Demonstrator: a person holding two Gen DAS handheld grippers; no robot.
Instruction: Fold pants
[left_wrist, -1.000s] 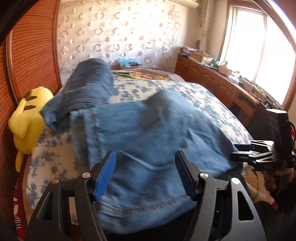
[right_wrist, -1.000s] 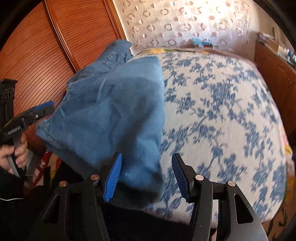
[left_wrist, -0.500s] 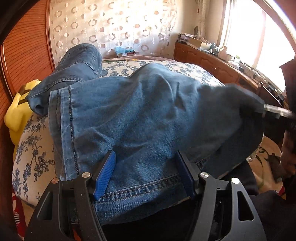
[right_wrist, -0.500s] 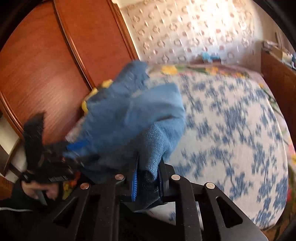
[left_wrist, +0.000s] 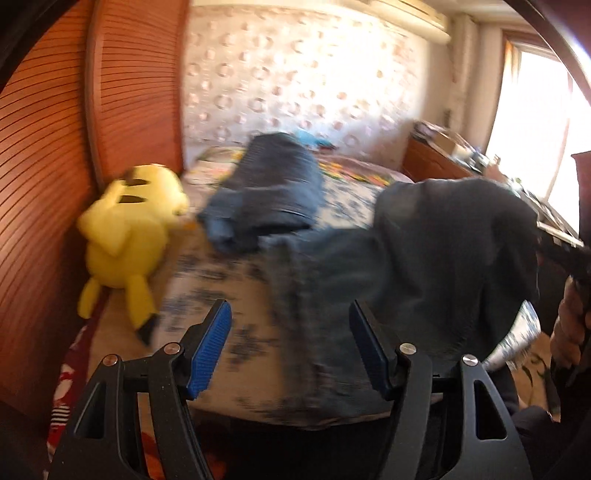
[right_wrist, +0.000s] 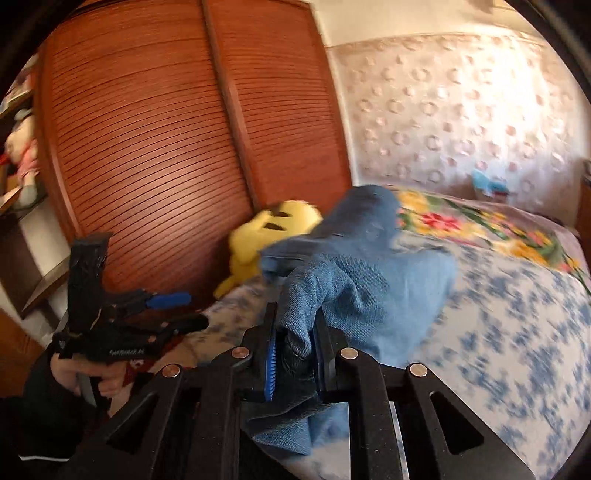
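Blue jeans (right_wrist: 373, 273) lie bunched on the bed, and one part is heaped further back (left_wrist: 269, 195). My right gripper (right_wrist: 295, 325) is shut on a fold of the denim edge and holds it raised off the sheet. In the left wrist view that lifted cloth (left_wrist: 450, 251) hangs dark against the window, with the right gripper (left_wrist: 565, 254) blurred at the far right. My left gripper (left_wrist: 290, 347) stands open. Denim lies below it near the right pad (left_wrist: 369, 347), not pinched. The left gripper (right_wrist: 192, 309) also shows at the left, held in a hand.
The bed has a blue floral sheet (right_wrist: 517, 332) and a flowered blanket (right_wrist: 480, 229) at its head. A yellow plush toy (left_wrist: 129, 236) leans on the louvred wooden doors (right_wrist: 147, 147). A wooden sideboard (left_wrist: 436, 155) runs under the bright window (left_wrist: 535, 129).
The right gripper went from open over the jeans to shut on their edge and rose with it. The left gripper swung leftward, and the hem no longer spans its jaws.
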